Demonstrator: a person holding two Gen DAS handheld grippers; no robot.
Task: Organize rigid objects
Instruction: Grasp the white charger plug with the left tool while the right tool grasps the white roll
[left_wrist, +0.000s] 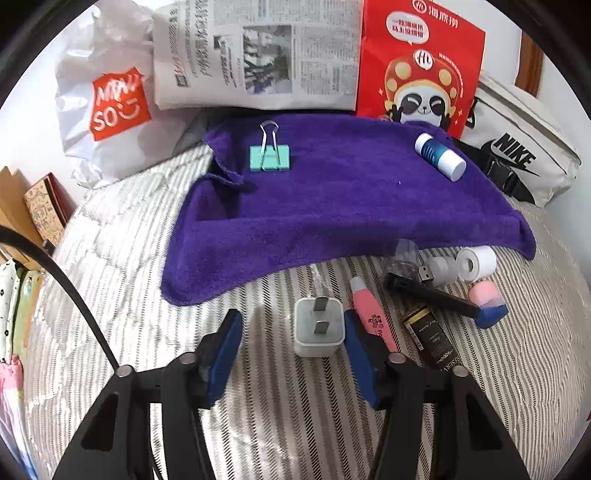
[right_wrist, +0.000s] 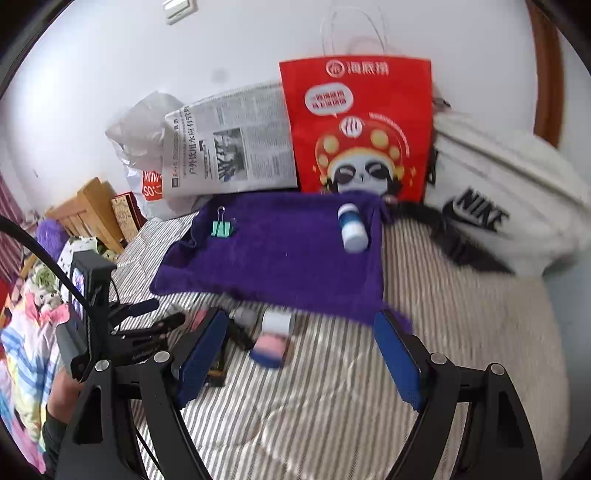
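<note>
A purple towel (left_wrist: 332, 206) lies on the striped bed, with a teal binder clip (left_wrist: 270, 157) and a blue-and-white bottle (left_wrist: 439, 156) on it. In front of the towel a white charger plug (left_wrist: 319, 328) stands prongs up between the fingers of my left gripper (left_wrist: 291, 317). It sits close to the right pad, while the left pad is well apart from it. To the right lie a pink pen (left_wrist: 371, 314), a black stick (left_wrist: 430, 295), white rolls (left_wrist: 474, 264) and a pink-and-blue piece (left_wrist: 487, 302). My right gripper (right_wrist: 301, 317) is open above a white roll (right_wrist: 277, 321) and the pink-and-blue piece (right_wrist: 269, 349).
A red paper bag (left_wrist: 417, 62), a newspaper (left_wrist: 258, 55), a white Miniso bag (left_wrist: 107, 96) and a white Nike bag (left_wrist: 517, 155) line the wall behind the towel. A wooden headboard (right_wrist: 92, 210) and bright bedding (right_wrist: 26, 350) are at the left. A black-and-gold box (left_wrist: 432, 339) lies beside the pen.
</note>
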